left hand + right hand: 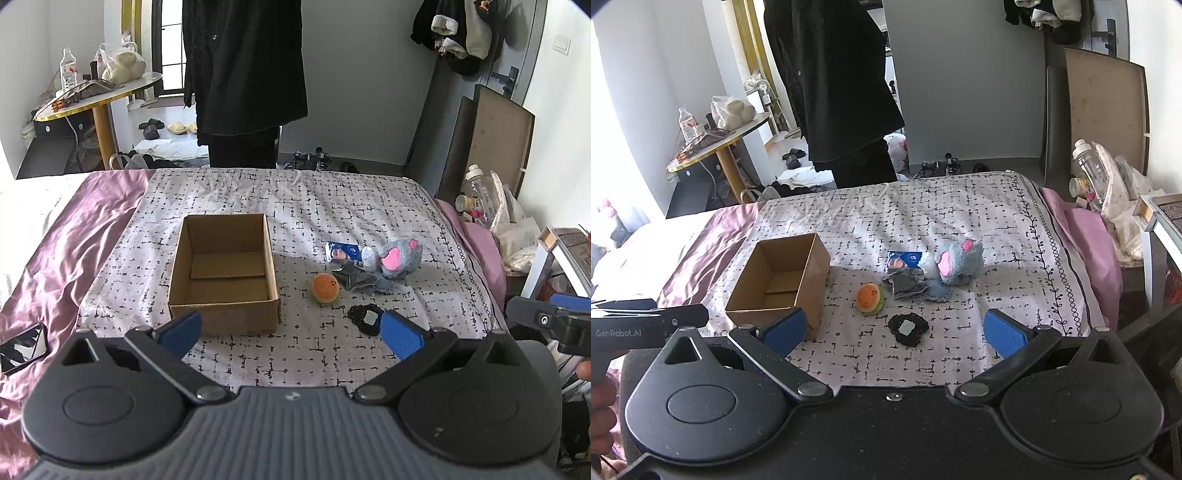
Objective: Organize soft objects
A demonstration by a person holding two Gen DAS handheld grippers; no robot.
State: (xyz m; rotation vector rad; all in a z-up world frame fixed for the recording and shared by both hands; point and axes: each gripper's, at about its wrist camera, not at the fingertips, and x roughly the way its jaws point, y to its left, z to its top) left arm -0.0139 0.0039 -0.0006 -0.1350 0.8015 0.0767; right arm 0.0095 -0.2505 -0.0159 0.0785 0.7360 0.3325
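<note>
An open, empty cardboard box stands on the patterned bedspread. To its right lie a grey plush with pink ears, a burger-shaped soft toy, a grey denim scrap, a blue packet and a black lace pad with a white tag. My left gripper is open and empty, near the box's front. My right gripper is open and empty, just short of the lace pad.
A person in black stands at the bed's far edge. A phone lies on the pink sheet at left. A side table stands far left. Bottles and bags crowd the right side.
</note>
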